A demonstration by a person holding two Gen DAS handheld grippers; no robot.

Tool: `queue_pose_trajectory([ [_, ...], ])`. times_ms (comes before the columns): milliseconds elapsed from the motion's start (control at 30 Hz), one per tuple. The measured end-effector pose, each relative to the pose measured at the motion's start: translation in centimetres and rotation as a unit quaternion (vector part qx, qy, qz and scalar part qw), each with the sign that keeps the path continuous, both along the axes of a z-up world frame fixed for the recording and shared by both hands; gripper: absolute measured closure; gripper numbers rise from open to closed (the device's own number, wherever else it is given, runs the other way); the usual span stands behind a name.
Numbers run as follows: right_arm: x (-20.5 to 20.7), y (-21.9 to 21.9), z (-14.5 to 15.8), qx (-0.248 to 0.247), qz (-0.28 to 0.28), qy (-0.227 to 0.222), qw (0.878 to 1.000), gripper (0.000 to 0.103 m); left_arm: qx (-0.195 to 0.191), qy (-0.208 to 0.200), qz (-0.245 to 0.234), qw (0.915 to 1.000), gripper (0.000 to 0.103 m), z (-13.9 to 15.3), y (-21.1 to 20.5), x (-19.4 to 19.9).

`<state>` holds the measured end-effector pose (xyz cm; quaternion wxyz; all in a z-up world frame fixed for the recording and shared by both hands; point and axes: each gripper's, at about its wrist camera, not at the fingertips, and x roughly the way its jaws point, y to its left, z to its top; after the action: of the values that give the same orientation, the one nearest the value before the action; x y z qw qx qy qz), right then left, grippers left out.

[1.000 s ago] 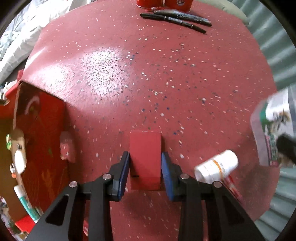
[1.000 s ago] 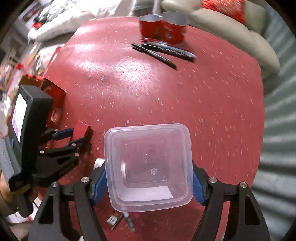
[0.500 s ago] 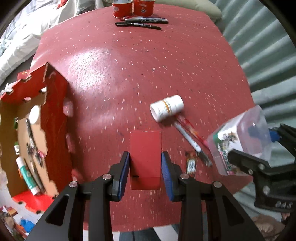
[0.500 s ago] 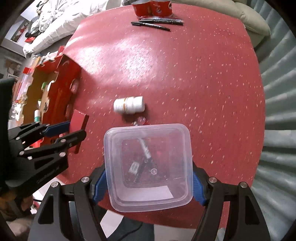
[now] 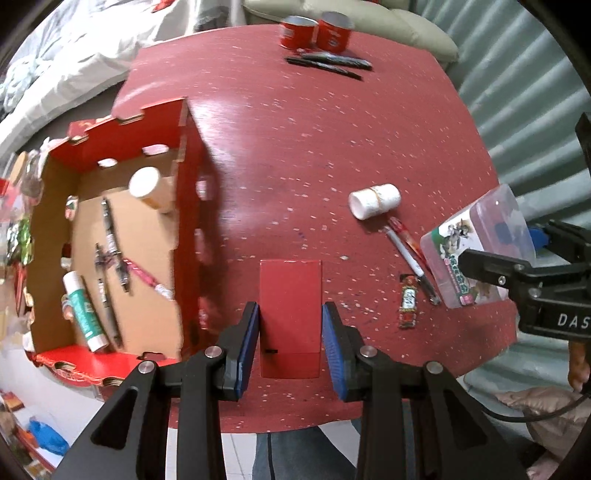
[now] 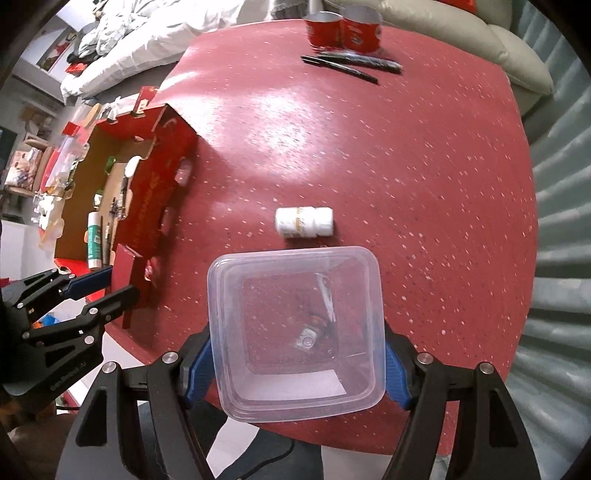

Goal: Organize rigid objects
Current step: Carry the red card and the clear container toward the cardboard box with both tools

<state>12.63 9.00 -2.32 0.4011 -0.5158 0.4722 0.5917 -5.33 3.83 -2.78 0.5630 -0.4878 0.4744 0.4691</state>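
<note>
- Gripping a small red box (image 5: 290, 314), your left gripper (image 5: 290, 332) has its blue pads pressed on the box's two sides, so the jaws are fairly narrow and closed on it; the box hangs above the near edge of the worktop (image 5: 332, 147).
- Your right gripper (image 6: 295, 354) has its jaws set wide and clamped on a clear plastic tub (image 6: 295, 332), open side facing the camera, with a printed label on one wall in the left wrist view; it too hangs over the near edge.
- Seen through the tub's bottom, and plainly in the left wrist view, a small wrapped packet (image 5: 408, 306) and two pens (image 5: 410, 254) lie on the worktop near its near right corner, the pens side by side and the packet just beside their tips.
- A white pill bottle (image 6: 304, 222) lies on its side a little further in, just beyond the pens.
- At the left edge stands an open red cardboard box (image 5: 192, 206), holding a glue stick (image 5: 83, 310), several pens and a white bottle (image 5: 147, 186).
- At the far edge stand two red cans (image 6: 341, 27) side by side, with dark pens (image 6: 351, 62) lying just in front of them.
- Beyond the worktop you can see a pale sofa cushion (image 6: 443, 22) and white bedding (image 6: 129, 40).
</note>
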Motion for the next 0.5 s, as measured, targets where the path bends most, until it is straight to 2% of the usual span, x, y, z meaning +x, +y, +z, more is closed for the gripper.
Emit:
queue_pose_trajectory([
  [500, -11.1, -0.1, 0.7, 0.012, 0.069, 0.006, 0.998, 0.028, 0.019, -0.01, 0.093, 0.9955, 0.066, 0.4, -2.1, -11.5],
])
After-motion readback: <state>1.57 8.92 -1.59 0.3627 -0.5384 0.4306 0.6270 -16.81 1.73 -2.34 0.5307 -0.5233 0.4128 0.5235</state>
